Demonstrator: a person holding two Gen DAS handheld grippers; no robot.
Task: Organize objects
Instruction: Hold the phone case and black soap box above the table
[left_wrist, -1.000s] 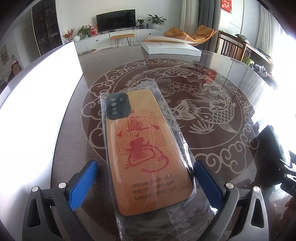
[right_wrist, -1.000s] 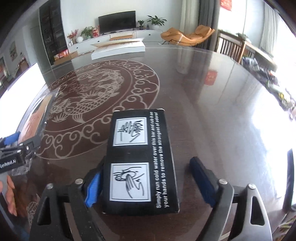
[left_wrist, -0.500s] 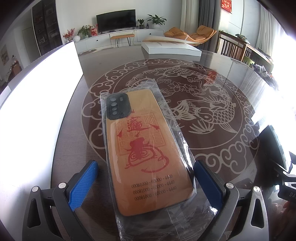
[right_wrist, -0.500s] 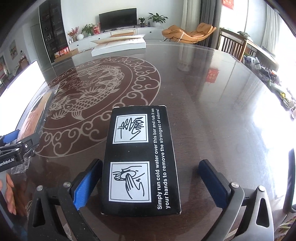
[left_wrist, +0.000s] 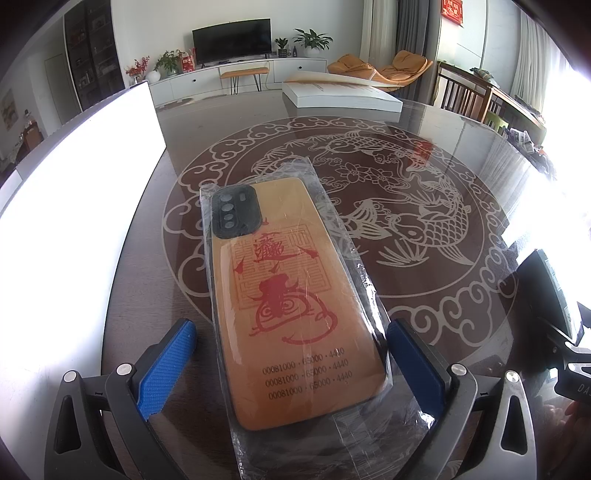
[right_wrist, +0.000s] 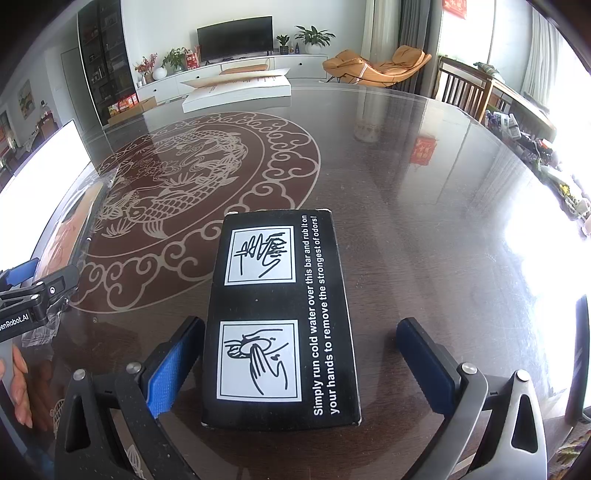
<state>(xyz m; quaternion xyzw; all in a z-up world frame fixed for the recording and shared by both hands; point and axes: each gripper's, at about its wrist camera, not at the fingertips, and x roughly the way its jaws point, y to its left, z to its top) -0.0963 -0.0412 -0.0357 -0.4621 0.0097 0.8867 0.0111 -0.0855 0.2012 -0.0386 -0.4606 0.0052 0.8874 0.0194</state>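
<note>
An orange phone case (left_wrist: 291, 306) with red print, sealed in a clear plastic sleeve, lies flat on the dark table (left_wrist: 461, 155). My left gripper (left_wrist: 291, 365) stands open around its near end; the right pad brushes the sleeve and the left pad is well clear. A black box (right_wrist: 284, 314) with white hand-washing pictures lies flat between the fingers of my right gripper (right_wrist: 299, 363), which is open wide. Its left pad sits close beside the box and its right pad is far off. The phone case (right_wrist: 70, 229) shows at the left edge of the right wrist view.
A flat white box (left_wrist: 340, 98) lies at the table's far side. A bright white panel (left_wrist: 74, 192) runs along the left. The koi pattern (right_wrist: 207, 177) fills the table's middle. Wooden chairs (right_wrist: 465, 92) stand at the right. A hand (right_wrist: 18, 387) holds the left gripper.
My right gripper's jaws have spread from close against the black box to wide open, and the box stays on the table. The left gripper and phone case have not moved.
</note>
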